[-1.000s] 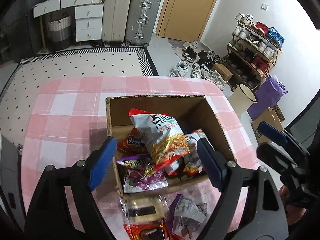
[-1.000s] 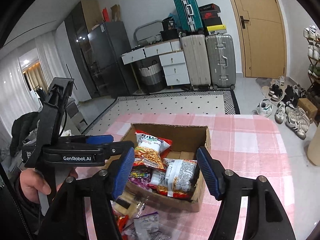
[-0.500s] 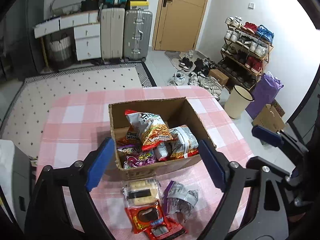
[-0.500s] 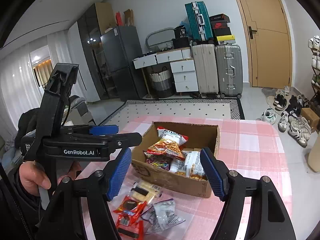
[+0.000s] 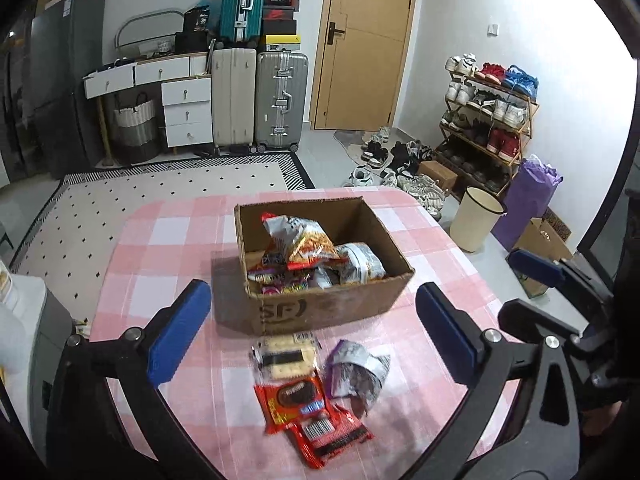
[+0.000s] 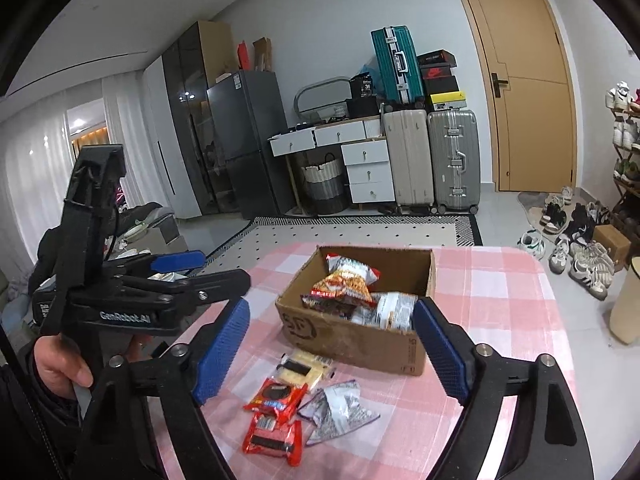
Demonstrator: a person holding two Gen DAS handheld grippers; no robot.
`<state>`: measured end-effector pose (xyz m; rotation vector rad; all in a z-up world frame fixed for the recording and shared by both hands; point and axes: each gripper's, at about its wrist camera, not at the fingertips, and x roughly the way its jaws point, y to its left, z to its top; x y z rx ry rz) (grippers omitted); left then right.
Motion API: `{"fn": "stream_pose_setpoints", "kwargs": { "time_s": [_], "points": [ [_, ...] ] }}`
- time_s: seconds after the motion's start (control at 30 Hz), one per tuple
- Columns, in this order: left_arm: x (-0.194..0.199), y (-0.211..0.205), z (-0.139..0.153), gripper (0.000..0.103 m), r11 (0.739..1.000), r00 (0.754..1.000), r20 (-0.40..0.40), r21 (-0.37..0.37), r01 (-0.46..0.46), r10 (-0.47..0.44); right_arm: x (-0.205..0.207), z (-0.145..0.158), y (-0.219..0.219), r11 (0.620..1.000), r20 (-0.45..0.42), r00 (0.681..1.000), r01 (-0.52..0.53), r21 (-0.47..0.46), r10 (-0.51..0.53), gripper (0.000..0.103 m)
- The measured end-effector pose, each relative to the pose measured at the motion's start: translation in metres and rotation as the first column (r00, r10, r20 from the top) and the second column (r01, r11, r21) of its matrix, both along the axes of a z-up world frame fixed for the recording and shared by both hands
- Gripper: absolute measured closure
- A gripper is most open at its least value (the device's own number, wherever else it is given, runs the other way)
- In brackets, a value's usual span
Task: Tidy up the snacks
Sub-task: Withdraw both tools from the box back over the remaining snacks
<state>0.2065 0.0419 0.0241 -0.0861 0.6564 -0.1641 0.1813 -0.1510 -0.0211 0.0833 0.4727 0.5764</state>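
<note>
A brown cardboard box [image 5: 320, 312] holding several snack bags stands on the pink checked table [image 5: 160, 256]; it also shows in the right wrist view [image 6: 360, 336]. In front of it lie a cracker pack [image 5: 286, 356], two red cookie packs [image 5: 294, 398] and a silver-purple wrapper [image 5: 356, 372]. The same packs lie below the box in the right wrist view [image 6: 276, 396]. My left gripper [image 5: 314, 332] is open and empty, raised above the loose packs. My right gripper [image 6: 332, 348] is open and empty, also raised. The left gripper's body shows at the left of the right wrist view [image 6: 132, 292].
Beyond the table are a patterned rug [image 5: 160, 188], suitcases [image 5: 256, 104], white drawers [image 5: 184, 112], a shoe rack [image 5: 488, 120], a cream bin [image 5: 476, 220] and a wooden door [image 5: 368, 40]. A grey unit [image 5: 24, 340] stands at the table's left edge.
Both grippers have pulled back and up from the box, so more of the table and the loose packs in front of it show. Both stay open and empty.
</note>
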Motion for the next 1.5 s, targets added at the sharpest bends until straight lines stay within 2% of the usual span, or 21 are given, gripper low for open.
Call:
{"fn": "stream_pose_setpoints", "kwargs": {
  "time_s": [0.17, 0.37, 0.67, 0.87, 1.13, 1.5],
  "points": [
    [-0.027, 0.003, -0.01, 0.001, 1.0, 1.0, -0.001, -0.011, -0.016, 0.016, -0.018, -0.016, 0.001, 1.0, -0.008, 1.0, 0.01, -0.012, -0.01, 0.009],
    [-0.047, 0.014, -0.035, 0.001, 0.999, 0.999, -0.028, -0.022, -0.043, 0.042, -0.026, -0.039, 0.006, 1.0, -0.05, 0.999, 0.008, -0.028, -0.01, 0.007],
    [-0.061, 0.039, -0.079, 0.001, 0.992, 0.991, -0.097, -0.077, -0.096, 0.088, -0.023, -0.08, 0.021, 0.997, -0.108, 0.994, -0.015, -0.081, 0.006, 0.007],
    [-0.062, 0.043, -0.106, 0.001, 0.989, 0.985, -0.143, -0.099, -0.109, 0.094, -0.008, -0.106, 0.025, 0.996, -0.171, 0.985, -0.025, -0.082, 0.01, 0.007],
    [-0.056, 0.05, -0.149, 0.001, 0.985, 0.972, -0.222, -0.13, -0.114, 0.083, 0.013, -0.124, 0.027, 0.996, -0.221, 0.975, -0.034, -0.08, 0.016, 0.007],
    [-0.042, 0.059, -0.172, 0.001, 0.981, 0.964, -0.257, -0.158, -0.117, 0.074, 0.044, -0.15, 0.041, 0.993, -0.285, 0.958, -0.055, -0.108, 0.022, 0.007]
  ]
}}
